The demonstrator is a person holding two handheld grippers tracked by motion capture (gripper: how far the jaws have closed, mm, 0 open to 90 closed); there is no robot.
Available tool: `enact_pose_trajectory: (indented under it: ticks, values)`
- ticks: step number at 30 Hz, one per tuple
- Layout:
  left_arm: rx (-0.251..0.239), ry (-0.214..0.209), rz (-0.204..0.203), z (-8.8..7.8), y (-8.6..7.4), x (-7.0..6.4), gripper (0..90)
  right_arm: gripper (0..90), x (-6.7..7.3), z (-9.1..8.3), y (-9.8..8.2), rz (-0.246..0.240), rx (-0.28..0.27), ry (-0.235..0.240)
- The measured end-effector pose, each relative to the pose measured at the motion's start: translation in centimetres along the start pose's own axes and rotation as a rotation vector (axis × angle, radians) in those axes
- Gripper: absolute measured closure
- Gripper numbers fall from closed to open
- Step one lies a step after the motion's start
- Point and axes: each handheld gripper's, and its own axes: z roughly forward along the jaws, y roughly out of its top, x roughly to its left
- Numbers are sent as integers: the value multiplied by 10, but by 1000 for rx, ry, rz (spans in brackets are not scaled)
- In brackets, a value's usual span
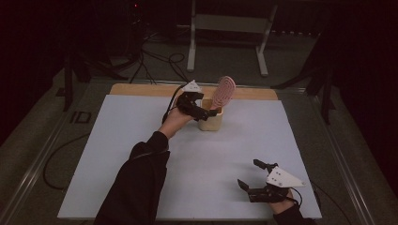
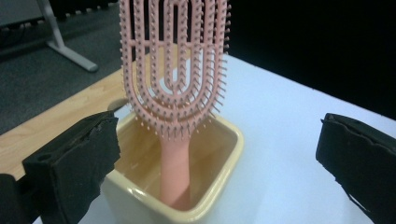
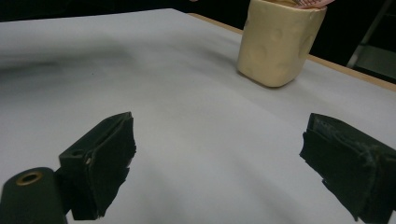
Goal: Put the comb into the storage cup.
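Hairbrush [image 1: 223, 91] and cup [image 1: 210, 120] sit toward the far middle of the white table [image 1: 117, 154] in the high view, the pink brush standing handle-down in the cream cup with its head leaning up and to the right. The left gripper [image 1: 206, 112] is at the cup's near-left side, its jaws close against the rim; from this angle it is hard to say whether they touch it. The right gripper [image 1: 248, 174] rests low near the table's near-right corner, well apart from the cup, its jaws spread.

Seen from the left gripper view, the brush [image 2: 175, 70] rises out of the cup [image 2: 224, 163] with its bristles facing the camera and its handle down inside. The left gripper [image 2: 217, 154] stands wide, one black jaw at each side of the picture, neither pressing on the brush; the left-hand jaw overlaps the cup's outer wall.

From the right gripper view, the right gripper [image 3: 219, 158] is wide too, with bare white table between the jaws. The cup [image 3: 278, 44] stands farther off at the upper right, a sliver of pink brush [image 3: 313, 3] at its rim.
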Motion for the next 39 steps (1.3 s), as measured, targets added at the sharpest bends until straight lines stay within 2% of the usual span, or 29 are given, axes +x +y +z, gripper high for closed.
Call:
enact_pose_trajectory:
  ticks: [2,6,15,22,32,39]
  values:
    - [1,-7,-2,-2,0,0,0,93,0,0,0,-1,0,-1]
    - [-1,-14,22,-14,-1,-2,0,93,0,0,0,-3,2,-4]
    - [9,-9,38,-35,-5,-6,0,93,2,1,2,-8,4,-4]
    - [12,-11,38,-44,-7,-8,0,93,2,1,2,-9,6,-7]
    - [12,-35,43,-57,-13,-13,0,93,2,0,2,-15,4,-7]
    - [13,-18,46,-75,-20,-13,0,93,3,1,2,-13,8,-7]
